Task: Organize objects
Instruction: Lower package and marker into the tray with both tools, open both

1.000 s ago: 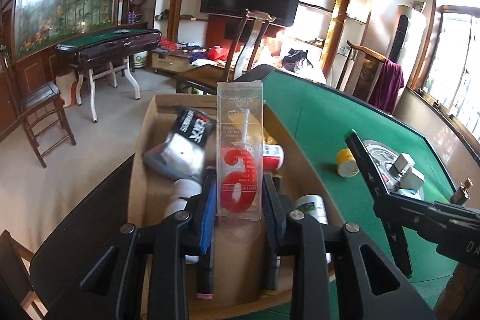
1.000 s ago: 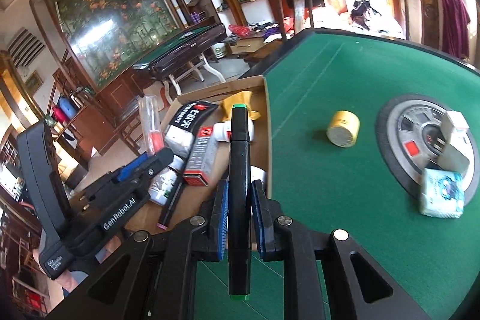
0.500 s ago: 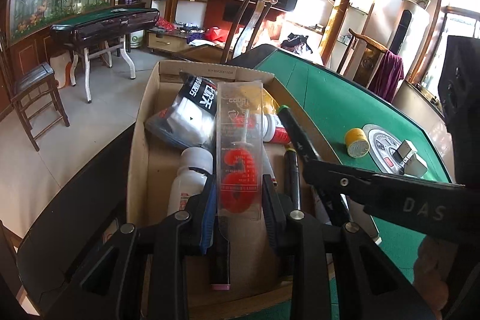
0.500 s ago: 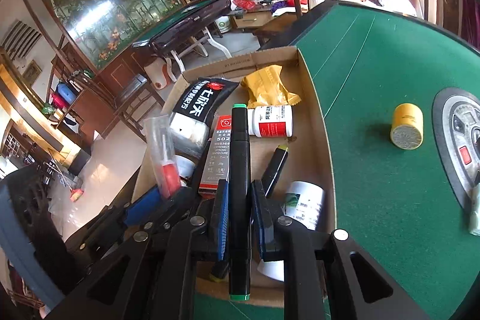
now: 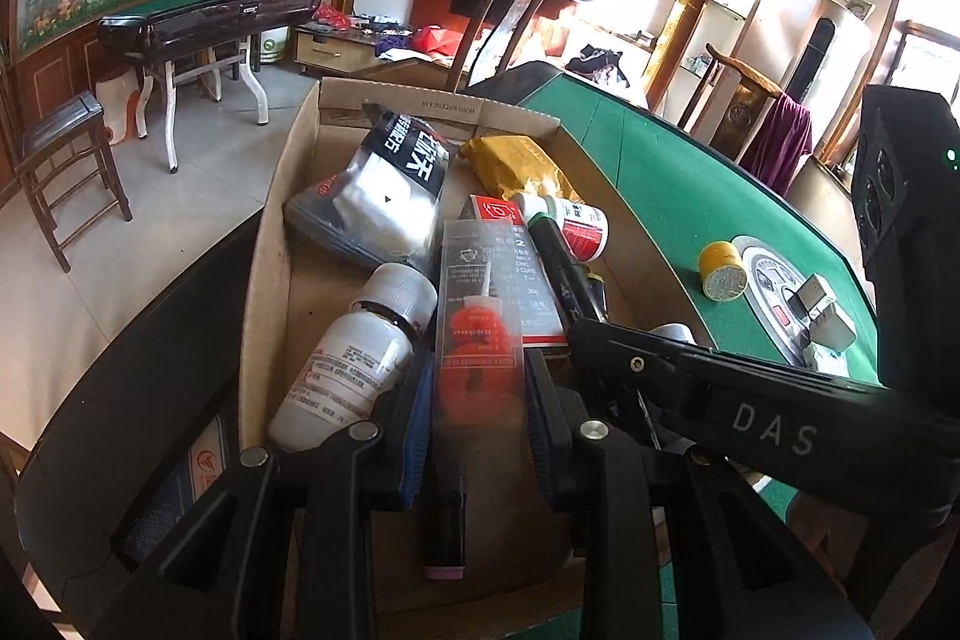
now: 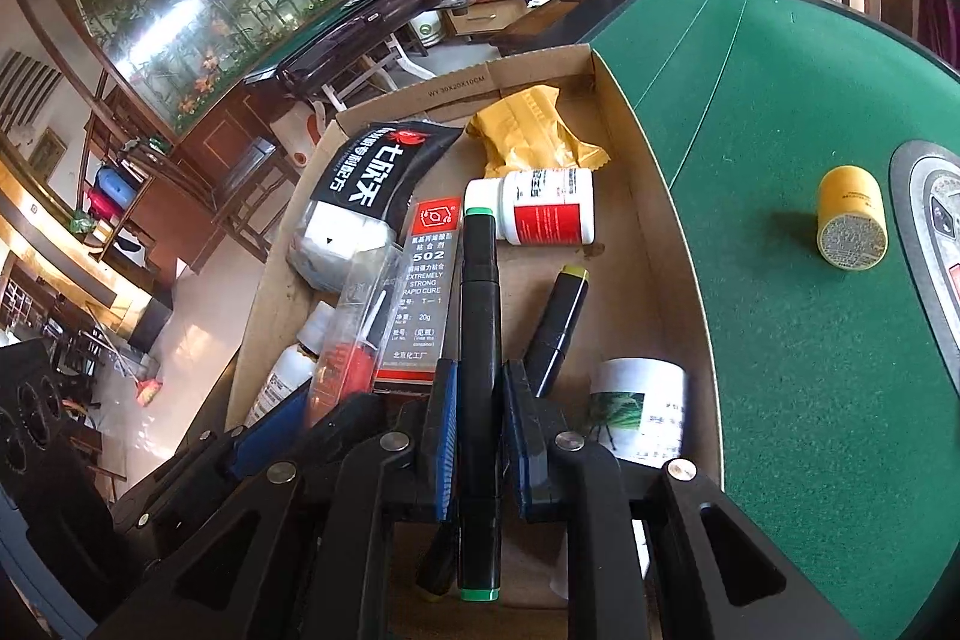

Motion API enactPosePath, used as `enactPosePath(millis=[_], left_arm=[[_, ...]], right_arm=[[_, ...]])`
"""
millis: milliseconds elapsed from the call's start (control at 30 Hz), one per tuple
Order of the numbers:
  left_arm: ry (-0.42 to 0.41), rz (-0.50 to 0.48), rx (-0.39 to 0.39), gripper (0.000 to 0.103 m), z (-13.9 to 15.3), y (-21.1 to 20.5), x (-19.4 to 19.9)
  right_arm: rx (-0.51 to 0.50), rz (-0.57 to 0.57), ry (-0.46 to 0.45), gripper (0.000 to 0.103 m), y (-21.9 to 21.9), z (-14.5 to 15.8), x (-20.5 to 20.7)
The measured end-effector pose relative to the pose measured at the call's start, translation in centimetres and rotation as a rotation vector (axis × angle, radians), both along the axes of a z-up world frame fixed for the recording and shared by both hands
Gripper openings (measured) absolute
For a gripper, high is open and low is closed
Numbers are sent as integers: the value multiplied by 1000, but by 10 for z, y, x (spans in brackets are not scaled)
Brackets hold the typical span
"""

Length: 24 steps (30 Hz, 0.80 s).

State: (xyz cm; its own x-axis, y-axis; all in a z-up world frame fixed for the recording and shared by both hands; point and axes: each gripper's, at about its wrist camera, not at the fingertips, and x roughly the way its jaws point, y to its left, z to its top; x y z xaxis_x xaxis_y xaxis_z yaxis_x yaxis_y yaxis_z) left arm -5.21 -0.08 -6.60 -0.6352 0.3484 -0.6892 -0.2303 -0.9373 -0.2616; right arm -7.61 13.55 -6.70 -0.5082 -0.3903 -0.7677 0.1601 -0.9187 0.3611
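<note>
- Cardboard box point(image 6: 618, 112) sits at the edge of the green table point(image 6: 780, 100) and holds the sorted items.
- Left gripper point(image 5: 477, 400) is clamped on a clear plastic case point(image 5: 480, 334) with a red piece inside; the case stands between the blue pads, low over the box, beside a white bottle point(image 5: 354, 364) lying on the box floor.
- Right gripper point(image 6: 480, 436) is closed on a black marker point(image 6: 480, 340) with green ends, its pads pressing both sides of the barrel; the marker points toward the far end of the box.
- Under and around the marker lie a red-and-grey glue carton point(image 6: 420, 304), a second black marker with a yellow tip point(image 6: 558, 328) and a white jar with a green label point(image 6: 636, 412).
- Farther in the box are a white bottle with a red label point(image 6: 540, 208) on its side, a yellow packet point(image 6: 528, 136) and a black-and-clear pouch point(image 6: 366, 196).
- A marker with a pink end point(image 5: 444, 532) lies under the left gripper, partly hidden.
- Out on the green felt stands a yellow cylinder point(image 6: 852, 220), well apart from the box, next to a round grey panel point(image 6: 918, 232) set in the table.
- In the left wrist view, small white boxes point(image 5: 822, 310) rest on that panel.
</note>
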Motion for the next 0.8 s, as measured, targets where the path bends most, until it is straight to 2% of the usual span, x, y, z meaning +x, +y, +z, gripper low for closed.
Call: enactPosePath(millis=[333, 800], left_arm=[[3, -5, 3, 28, 0, 1, 0], [7, -9, 2, 28, 0, 2, 0]], right_arm=[[39, -3, 29, 16, -5, 1, 4], [29, 2, 35, 17, -2, 2, 6]])
